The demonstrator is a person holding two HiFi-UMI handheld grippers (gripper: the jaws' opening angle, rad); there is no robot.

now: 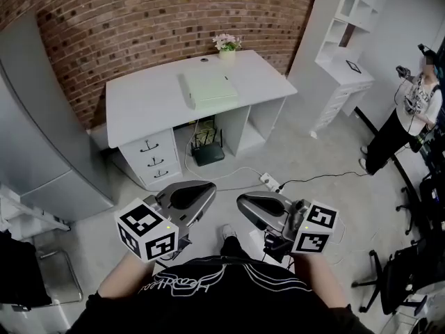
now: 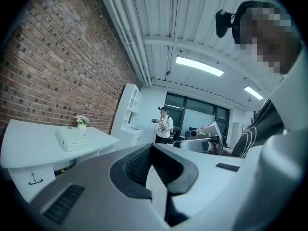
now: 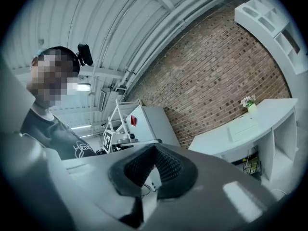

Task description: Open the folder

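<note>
Hovering: left tool (image 1: pixel 206 192) pressed together, empty | right tool (image 1: pixel 242 204) likewise | folder (image 1: pixel 208 88) well apart, detail unclear

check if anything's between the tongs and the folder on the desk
Nothing visible. The folder lies flat on the desk with bare desktop in front; the flower pot sits behind it. The left tongs and right tongs are shut, well short of the desk.
</note>
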